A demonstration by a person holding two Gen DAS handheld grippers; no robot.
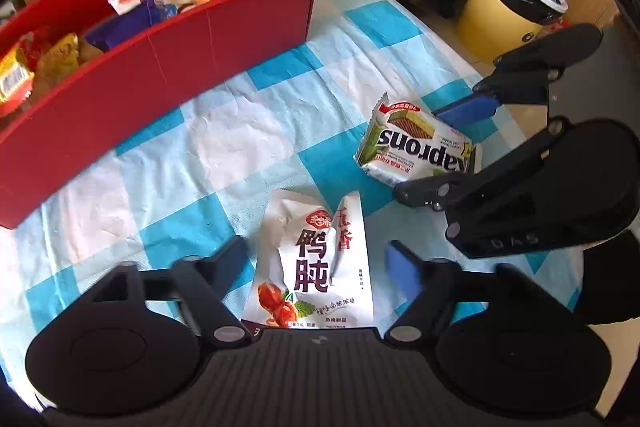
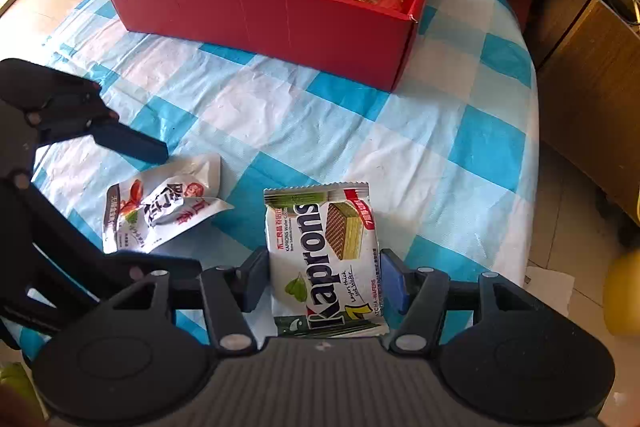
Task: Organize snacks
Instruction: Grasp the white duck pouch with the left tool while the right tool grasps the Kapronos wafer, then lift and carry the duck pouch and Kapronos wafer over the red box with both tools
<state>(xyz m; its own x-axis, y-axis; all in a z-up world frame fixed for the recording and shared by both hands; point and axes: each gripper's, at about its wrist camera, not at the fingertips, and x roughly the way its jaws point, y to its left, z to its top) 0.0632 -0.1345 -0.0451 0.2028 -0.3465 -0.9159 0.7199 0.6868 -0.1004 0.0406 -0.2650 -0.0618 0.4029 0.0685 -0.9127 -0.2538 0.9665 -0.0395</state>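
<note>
Right wrist view: our right gripper (image 2: 324,281) brackets the wafer pack (image 2: 324,259), half-open, pads beside its long edges, grip uncertain; left gripper (image 1: 316,259) straddles the white pouch (image 1: 314,263).

A crumpled white plastic snack pouch (image 1: 316,263) printed with large dark Chinese characters and a red seal lies flat on the blue-and-white checked cloth. Just beside it, apart, lies a flat white-and-green Kaprons wafer packet (image 2: 326,259) with a picture of a layered wafer, face up and uncreased. Farther back on the cloth stands an open red cardboard box (image 2: 280,15), long and shallow, holding several packets already: yellow, orange, blue and clear wrappers piled loosely inside.
</note>
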